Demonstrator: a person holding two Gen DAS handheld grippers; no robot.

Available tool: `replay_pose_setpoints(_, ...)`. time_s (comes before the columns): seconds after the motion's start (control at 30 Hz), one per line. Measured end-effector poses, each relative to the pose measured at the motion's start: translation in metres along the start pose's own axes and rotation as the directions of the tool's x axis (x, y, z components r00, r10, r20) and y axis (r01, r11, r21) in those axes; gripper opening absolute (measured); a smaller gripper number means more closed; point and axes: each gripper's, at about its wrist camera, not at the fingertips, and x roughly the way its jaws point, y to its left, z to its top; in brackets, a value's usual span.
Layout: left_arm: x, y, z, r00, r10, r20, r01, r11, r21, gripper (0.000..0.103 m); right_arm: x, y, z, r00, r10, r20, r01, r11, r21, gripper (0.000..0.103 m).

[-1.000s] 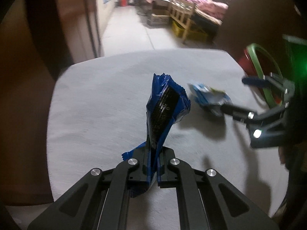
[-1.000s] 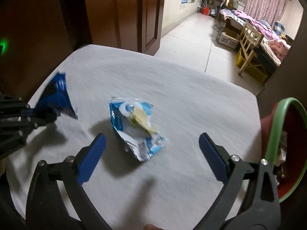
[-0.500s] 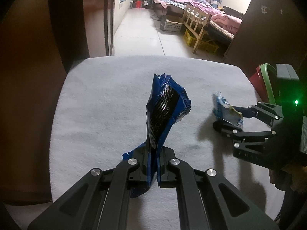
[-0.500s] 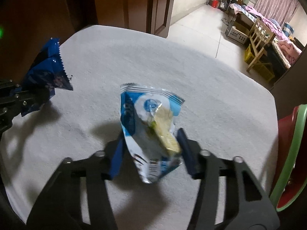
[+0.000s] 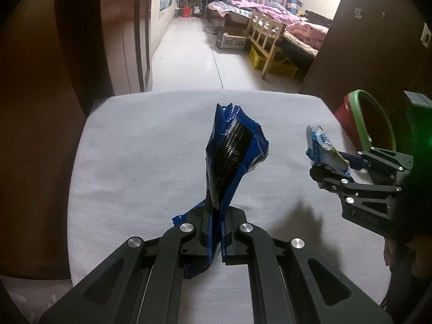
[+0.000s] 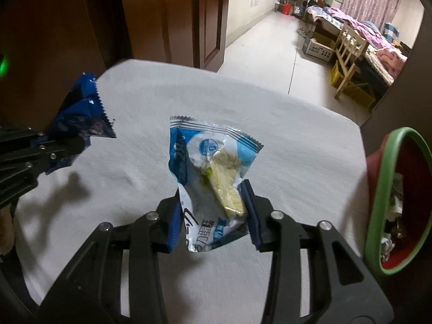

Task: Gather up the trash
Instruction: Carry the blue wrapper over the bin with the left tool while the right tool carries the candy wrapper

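Observation:
My left gripper (image 5: 216, 232) is shut on a dark blue snack wrapper (image 5: 232, 148) that stands up between its fingers above the grey table (image 5: 135, 162). My right gripper (image 6: 213, 216) is shut on a white and light blue wrapper (image 6: 213, 167) with yellowish food inside, held above the table. The right gripper (image 5: 334, 167) and its wrapper (image 5: 321, 145) also show at the right of the left wrist view. The left gripper (image 6: 46, 145) and the blue wrapper (image 6: 81, 113) show at the left of the right wrist view.
A red bin with a green rim (image 6: 388, 189) stands just off the table's right edge, with trash inside; it also shows in the left wrist view (image 5: 361, 118). Beyond the table's far edge are a brown door (image 6: 208, 19), a tiled floor and a bedroom.
My right gripper closed on the white and blue wrapper and lifted it off the table. My left gripper kept hold of the blue wrapper and stayed roughly in place.

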Motion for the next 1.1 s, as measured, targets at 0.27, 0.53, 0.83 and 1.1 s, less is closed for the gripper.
replay_pose_setpoints(0.27,-0.021,-0.032,0.004,0.999,-0.02,0.028,0.02,1.0,0.014,0.001,-0.046,-0.015,-0.007,0.998,-0.023,0.065,0.02,0.999,0.038,0.039)
replay_pose_setpoints(0.53,-0.029,-0.081,0.013,0.997,-0.07,0.034,0.068,0.995,0.072,0.001,-0.08,-0.049,-0.027,0.992,-0.065,0.108,0.052,0.992,0.118,0.039)
replay_pose_setpoints(0.83,-0.019,-0.145,0.038,0.99,-0.139,0.031,0.132,0.979,0.153,0.001,-0.105,-0.115,-0.05,0.979,-0.149,0.136,0.115,0.965,0.235,0.039)
replay_pose_setpoints(1.1,-0.006,-0.193,0.06,0.983,-0.18,0.033,0.17,0.965,0.199,0.001,-0.118,-0.174,-0.066,0.962,-0.235,0.141,0.181,0.931,0.317,0.039)
